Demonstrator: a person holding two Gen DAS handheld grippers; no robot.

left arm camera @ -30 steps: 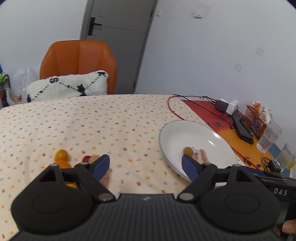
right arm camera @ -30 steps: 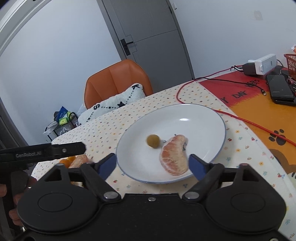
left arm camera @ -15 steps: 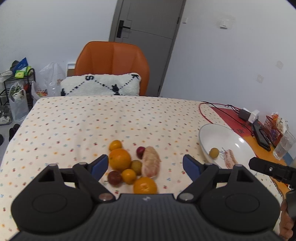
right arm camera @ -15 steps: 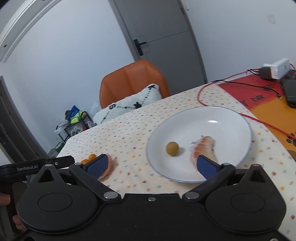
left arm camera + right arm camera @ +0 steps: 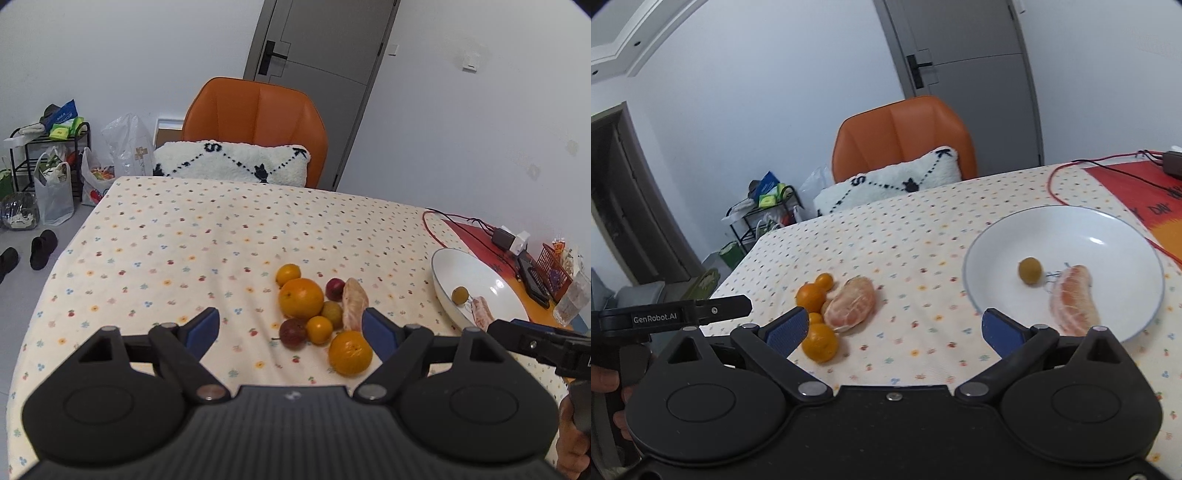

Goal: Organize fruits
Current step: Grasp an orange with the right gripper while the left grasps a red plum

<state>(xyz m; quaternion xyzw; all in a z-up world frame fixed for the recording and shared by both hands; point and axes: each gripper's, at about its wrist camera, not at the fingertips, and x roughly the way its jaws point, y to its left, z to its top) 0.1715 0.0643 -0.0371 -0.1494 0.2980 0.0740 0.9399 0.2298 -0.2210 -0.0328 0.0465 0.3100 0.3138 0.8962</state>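
Fruit pile [image 5: 321, 314] partly hidden behind left tongs [image 5: 291, 328]; both tongs spread, right tongs [image 5: 894, 330] w/ nothing between.

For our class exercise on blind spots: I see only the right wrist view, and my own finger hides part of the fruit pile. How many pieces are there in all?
Observer: Eight in the left wrist view, counting the peeled segment. Your view misses a red fruit beside it and a darker one nearer the front.
Operator: Is the left gripper holding anything?
Observer: No, the left gripper is open and holds nothing.
Operator: Anything past the plate?
Observer: A glass stands beyond the plate.
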